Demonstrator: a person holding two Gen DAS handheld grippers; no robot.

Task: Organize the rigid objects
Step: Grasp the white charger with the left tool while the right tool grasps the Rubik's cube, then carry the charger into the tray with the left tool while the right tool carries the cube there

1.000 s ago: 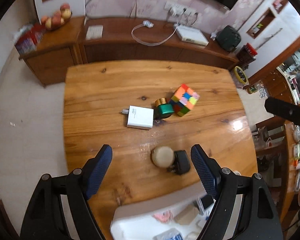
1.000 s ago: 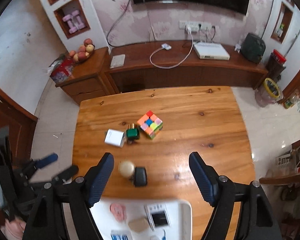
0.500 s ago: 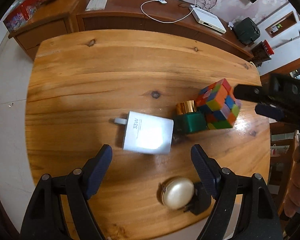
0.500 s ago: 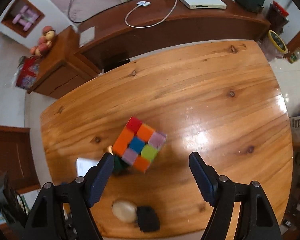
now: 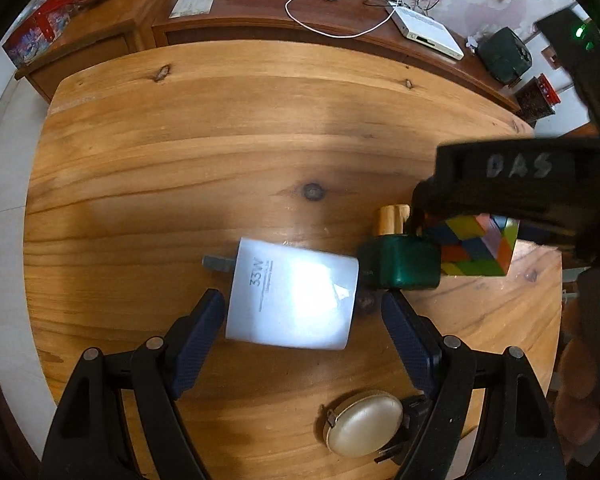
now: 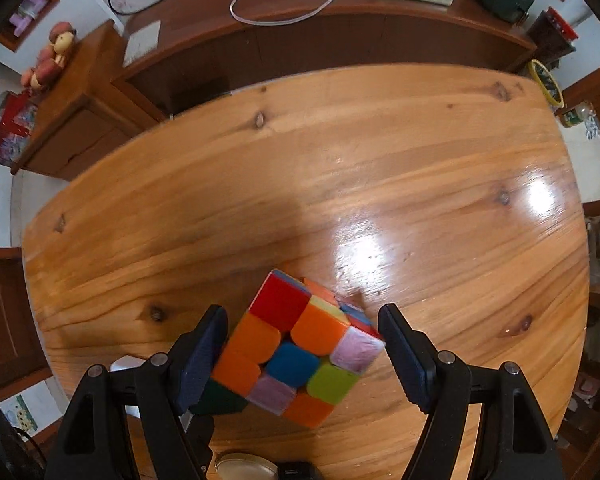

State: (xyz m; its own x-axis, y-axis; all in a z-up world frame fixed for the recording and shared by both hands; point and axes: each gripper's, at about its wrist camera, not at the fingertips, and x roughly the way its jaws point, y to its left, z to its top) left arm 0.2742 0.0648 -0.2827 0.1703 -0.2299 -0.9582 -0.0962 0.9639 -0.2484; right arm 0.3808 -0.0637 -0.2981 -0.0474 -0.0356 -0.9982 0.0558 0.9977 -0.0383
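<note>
Blue-padded jaws of the left gripper (image 5: pixel 302 314) stand spread around the white charger (image 5: pixel 292 294), low in the frame's centre, not pressing it. The right gripper (image 6: pixel 302 334) likewise straddles the colourful puzzle cube (image 6: pixel 296 350), jaws spread, not visibly pinching. A green bottle (image 5: pixel 398 262) touches charger and cube on the wooden tabletop (image 5: pixel 220 140).

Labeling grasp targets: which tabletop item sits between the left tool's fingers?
The white charger, marked 33W, lying flat; the green bottle and colour cube lie beyond it.
</note>
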